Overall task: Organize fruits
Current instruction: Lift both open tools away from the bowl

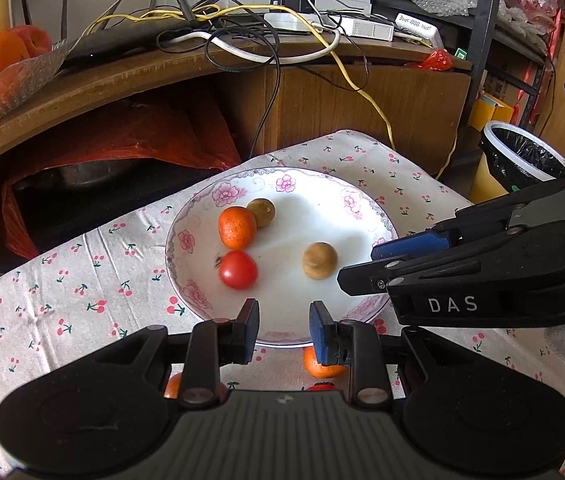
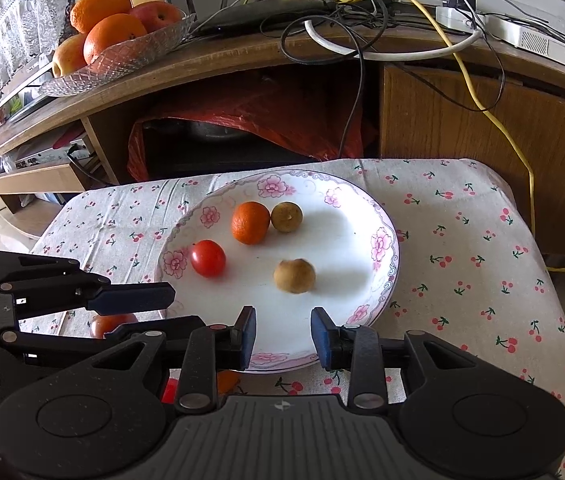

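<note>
Claws both spread, empty, left claw point(image 1: 284, 330), right claw point(image 2: 283, 335), bin point(image 1: 522, 156) left-view only.

left wrist view: sits just behind the left gripper point(image 1: 284, 320), looking forward and down, close over the near rim of the floral plate point(image 1: 378, 216), facing the wooden desk point(image 1: 322, 92); the right gripper point(image 1: 356, 266) enters from its right edge. right wrist view: same low, close stance behind the right gripper point(image 2: 282, 330), set further right; the left gripper point(image 2: 142, 312) shows at its left. shared: plate point(image 2: 382, 216), cherry-print cloth point(image 2: 462, 240), desk point(image 2: 442, 112), fruit bowl point(image 2: 122, 60).
</note>
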`<state>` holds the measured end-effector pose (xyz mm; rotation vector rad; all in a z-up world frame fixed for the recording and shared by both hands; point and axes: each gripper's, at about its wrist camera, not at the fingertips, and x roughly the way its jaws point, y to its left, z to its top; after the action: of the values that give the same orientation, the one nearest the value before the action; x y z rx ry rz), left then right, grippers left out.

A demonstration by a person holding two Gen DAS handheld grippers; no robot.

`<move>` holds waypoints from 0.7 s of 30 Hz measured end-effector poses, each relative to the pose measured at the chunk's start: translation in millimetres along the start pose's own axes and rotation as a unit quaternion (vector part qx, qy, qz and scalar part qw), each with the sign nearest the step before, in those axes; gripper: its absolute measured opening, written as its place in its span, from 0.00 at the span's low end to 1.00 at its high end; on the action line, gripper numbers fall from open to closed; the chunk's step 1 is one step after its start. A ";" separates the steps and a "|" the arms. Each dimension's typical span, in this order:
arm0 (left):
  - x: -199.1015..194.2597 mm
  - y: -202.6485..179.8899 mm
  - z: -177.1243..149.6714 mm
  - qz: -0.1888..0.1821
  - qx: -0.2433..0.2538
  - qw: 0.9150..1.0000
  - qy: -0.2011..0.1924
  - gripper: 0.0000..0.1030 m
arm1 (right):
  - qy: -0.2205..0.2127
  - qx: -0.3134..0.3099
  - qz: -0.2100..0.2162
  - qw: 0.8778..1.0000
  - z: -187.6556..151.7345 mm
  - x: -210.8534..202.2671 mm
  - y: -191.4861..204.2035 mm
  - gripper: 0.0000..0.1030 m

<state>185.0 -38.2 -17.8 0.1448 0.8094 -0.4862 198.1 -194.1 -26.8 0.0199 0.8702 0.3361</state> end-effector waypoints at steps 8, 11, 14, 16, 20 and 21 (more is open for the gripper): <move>-2.1 -1.1 -0.9 0.000 0.004 1.000 -0.001 0.35 | -0.001 -0.004 0.000 1.000 -0.2 -1.7 2.6 0.27; -3.3 -2.1 -1.2 0.000 0.006 1.000 -0.001 0.35 | -0.001 -0.006 0.000 1.000 -0.5 -2.7 3.0 0.27; -4.7 -2.9 -1.5 -0.001 0.008 1.000 -0.002 0.35 | -0.002 -0.008 -0.001 1.000 -0.5 -4.0 3.1 0.27; -5.8 -3.2 -2.1 -0.002 0.008 1.000 -0.002 0.35 | -0.002 -0.010 -0.001 1.000 -0.9 -5.0 3.5 0.27; -8.4 -4.2 -3.3 -0.001 0.012 1.000 -0.003 0.35 | -0.003 -0.016 -0.003 1.000 -1.9 -6.7 5.6 0.27; -9.0 -4.2 -3.4 -0.001 0.012 1.000 -0.003 0.35 | -0.004 -0.018 -0.004 1.000 -1.8 -6.7 6.4 0.27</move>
<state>175.6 -37.6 -13.4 0.1654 0.7982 -0.4985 190.9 -190.3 -21.9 -0.0153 0.8570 0.3438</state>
